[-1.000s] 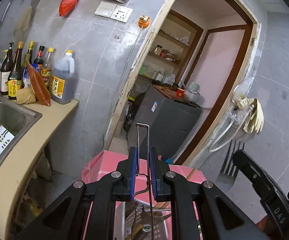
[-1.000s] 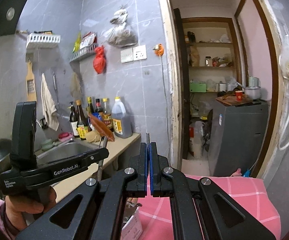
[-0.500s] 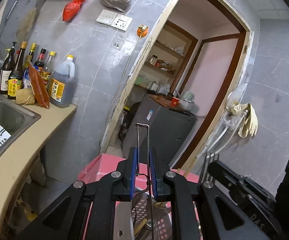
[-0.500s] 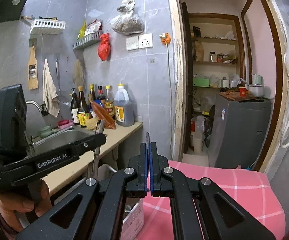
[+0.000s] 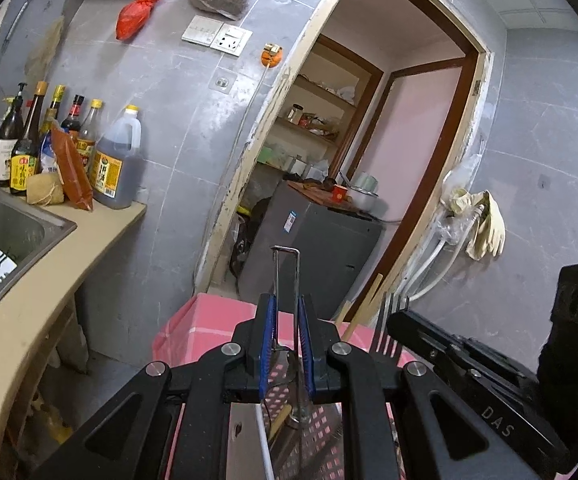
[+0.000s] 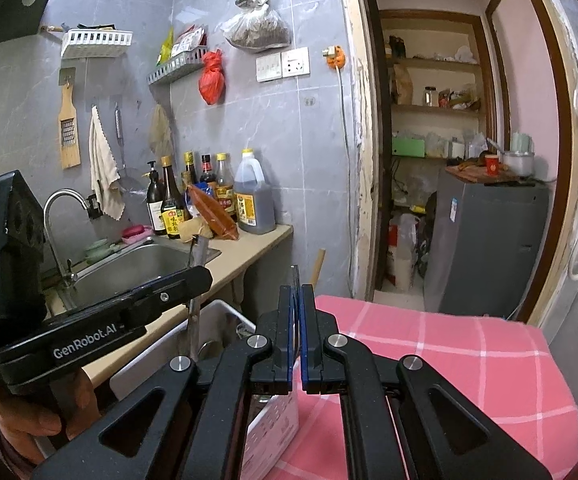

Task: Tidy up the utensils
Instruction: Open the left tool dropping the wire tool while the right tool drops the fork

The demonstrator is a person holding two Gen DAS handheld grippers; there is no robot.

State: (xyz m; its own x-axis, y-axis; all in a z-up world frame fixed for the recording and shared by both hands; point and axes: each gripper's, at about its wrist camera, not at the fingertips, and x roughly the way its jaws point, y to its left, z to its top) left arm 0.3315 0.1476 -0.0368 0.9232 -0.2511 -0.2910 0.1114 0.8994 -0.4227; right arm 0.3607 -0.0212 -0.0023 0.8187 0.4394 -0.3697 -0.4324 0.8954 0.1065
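Note:
My left gripper (image 5: 285, 312) is shut on the wire handle (image 5: 285, 268) of a metal utensil that stands upright between the pads, above a white perforated utensil basket (image 5: 317, 412) on the pink checked cloth. My right gripper (image 6: 298, 300) is shut on a metal fork; its tines (image 5: 392, 320) show in the left wrist view, its thin edge (image 6: 295, 276) in the right wrist view. The right gripper is just right of the left one (image 6: 161, 300), beside the basket (image 6: 273, 428). Wooden chopsticks (image 5: 363, 304) stick up from the basket.
A beige counter (image 6: 249, 256) with a steel sink (image 6: 129, 268), tap and several sauce bottles (image 6: 209, 200) lies to the left. The pink-clothed table (image 6: 449, 352) extends right. A doorway with a grey appliance (image 6: 489, 248) is behind.
The right gripper with the fork has come in closer to the left gripper and lower toward the basket. The left gripper has stayed shut on the wire handle, tilting down slightly.

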